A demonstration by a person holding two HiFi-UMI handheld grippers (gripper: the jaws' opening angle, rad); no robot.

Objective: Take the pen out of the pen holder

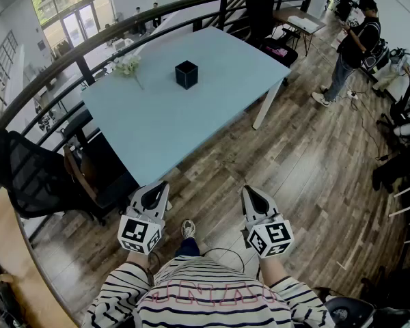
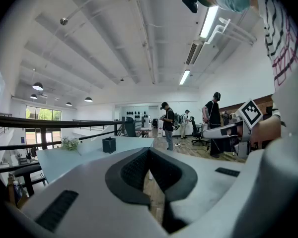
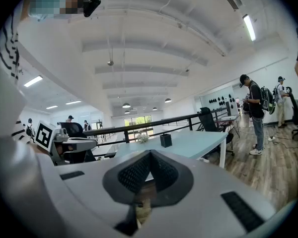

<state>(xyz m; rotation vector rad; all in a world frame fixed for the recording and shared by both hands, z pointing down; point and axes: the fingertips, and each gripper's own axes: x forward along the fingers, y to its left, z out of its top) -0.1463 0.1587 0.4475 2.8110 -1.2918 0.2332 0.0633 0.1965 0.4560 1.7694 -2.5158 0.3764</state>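
One black pen holder [image 1: 186, 74] stands on the pale blue table [image 1: 157, 125], and its contents can't be made out from here. One flower bunch [image 1: 126, 64] lies near the pen holder. Two claws, left claw [image 1: 160, 185] and right claw [image 1: 249, 190], are both closed, empty, and well short of the pen holder. Only the gripper views catch the ceiling lights [image 2: 208, 21].

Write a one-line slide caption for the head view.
Left gripper and right gripper, shut and empty, short of blue table with black pen holder.
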